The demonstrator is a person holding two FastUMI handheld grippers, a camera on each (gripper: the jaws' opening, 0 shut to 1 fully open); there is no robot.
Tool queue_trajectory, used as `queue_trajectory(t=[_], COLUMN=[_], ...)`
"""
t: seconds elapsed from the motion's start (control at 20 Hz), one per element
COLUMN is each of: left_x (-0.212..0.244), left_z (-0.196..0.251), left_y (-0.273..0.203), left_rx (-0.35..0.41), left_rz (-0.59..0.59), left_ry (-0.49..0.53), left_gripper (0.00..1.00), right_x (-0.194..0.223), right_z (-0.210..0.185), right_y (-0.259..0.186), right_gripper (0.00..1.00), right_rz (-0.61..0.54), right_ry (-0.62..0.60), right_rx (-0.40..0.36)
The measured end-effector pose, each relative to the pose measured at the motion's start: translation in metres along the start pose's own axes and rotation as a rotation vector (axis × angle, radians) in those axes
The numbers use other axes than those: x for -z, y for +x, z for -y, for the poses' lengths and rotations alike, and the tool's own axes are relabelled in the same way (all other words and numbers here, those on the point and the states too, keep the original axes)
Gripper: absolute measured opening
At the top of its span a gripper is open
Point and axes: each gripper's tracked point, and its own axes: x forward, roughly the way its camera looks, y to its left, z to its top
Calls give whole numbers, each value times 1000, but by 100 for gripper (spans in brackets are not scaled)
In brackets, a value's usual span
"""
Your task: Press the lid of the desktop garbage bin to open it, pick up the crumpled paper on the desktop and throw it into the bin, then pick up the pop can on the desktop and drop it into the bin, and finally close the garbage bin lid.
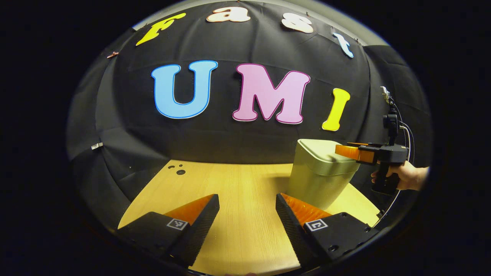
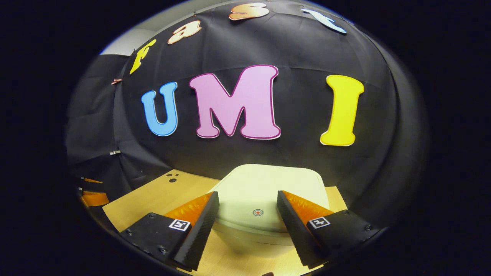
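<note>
The pale green garbage bin (image 1: pixel 320 176) stands on the right side of the wooden table (image 1: pixel 238 184), its lid (image 2: pixel 268 184) down. A small red round mark (image 2: pixel 257 212) sits near the lid's front edge. My right gripper (image 2: pixel 248 199) hovers open just over the lid, with the mark between its fingers. In the left gripper view, that right gripper (image 1: pixel 339 150) reaches over the lid's right rim, held by a hand (image 1: pixel 402 176); whether it touches the lid I cannot tell. My left gripper (image 1: pixel 247 199) stands open above bare tabletop, left of the bin, holding nothing.
A few small dark holes (image 1: pixel 178 170) mark the table's far left corner. The black cloth wall rises right behind the table and the bin. The left gripper (image 2: pixel 90 191) shows at the far left edge of the right gripper view.
</note>
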Motion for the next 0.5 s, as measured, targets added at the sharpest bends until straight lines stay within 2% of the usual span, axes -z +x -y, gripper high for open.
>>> queue_trajectory(t=[0.5], left_x=[-9], left_z=[3], left_y=[12], left_rx=[20], left_rz=[15], left_ry=[15], left_gripper=[95], right_x=[-18], right_z=[-39], right_y=[-41], right_gripper=[95], right_rz=[65], right_ry=[37], right_rx=[-51])
